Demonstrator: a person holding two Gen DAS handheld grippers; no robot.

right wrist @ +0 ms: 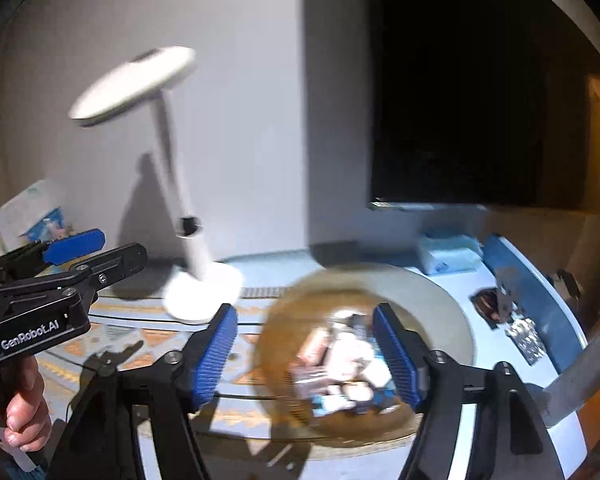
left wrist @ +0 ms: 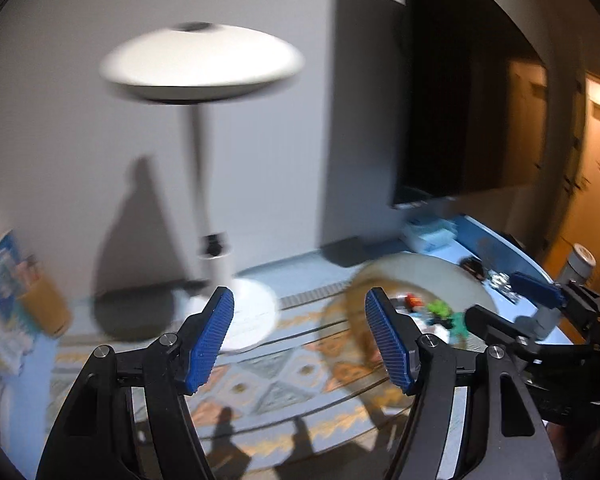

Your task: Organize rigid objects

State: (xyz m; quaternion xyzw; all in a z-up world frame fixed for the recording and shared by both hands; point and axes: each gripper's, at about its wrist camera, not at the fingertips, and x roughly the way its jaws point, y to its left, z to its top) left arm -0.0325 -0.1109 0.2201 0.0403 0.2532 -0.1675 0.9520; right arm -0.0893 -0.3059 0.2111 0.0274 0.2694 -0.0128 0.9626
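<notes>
A round brown basket (right wrist: 278, 344) sits on the patterned mat (right wrist: 148, 340) and holds several small rigid items (right wrist: 340, 364), blurred pink, white and blue. My right gripper (right wrist: 304, 356) hovers above it, open, with nothing touching its blue pads. In the left wrist view the basket (left wrist: 354, 304) is right of centre, with colourful small items (left wrist: 436, 310) inside. My left gripper (left wrist: 300, 340) is open and empty over the mat. Each gripper shows in the other's view: the right gripper (left wrist: 500, 300) at the right, the left gripper (right wrist: 120, 246) at the left with a hand (right wrist: 16, 404) on its grip.
A white desk lamp (left wrist: 204, 64) stands behind the mat on its round base (right wrist: 204, 288). A dark screen (right wrist: 460, 100) hangs at the back right above a pale blue tissue pack (right wrist: 448, 254). Small dark and foil items (right wrist: 520, 332) lie near the table's right edge. A brown cup (left wrist: 44, 306) stands far left.
</notes>
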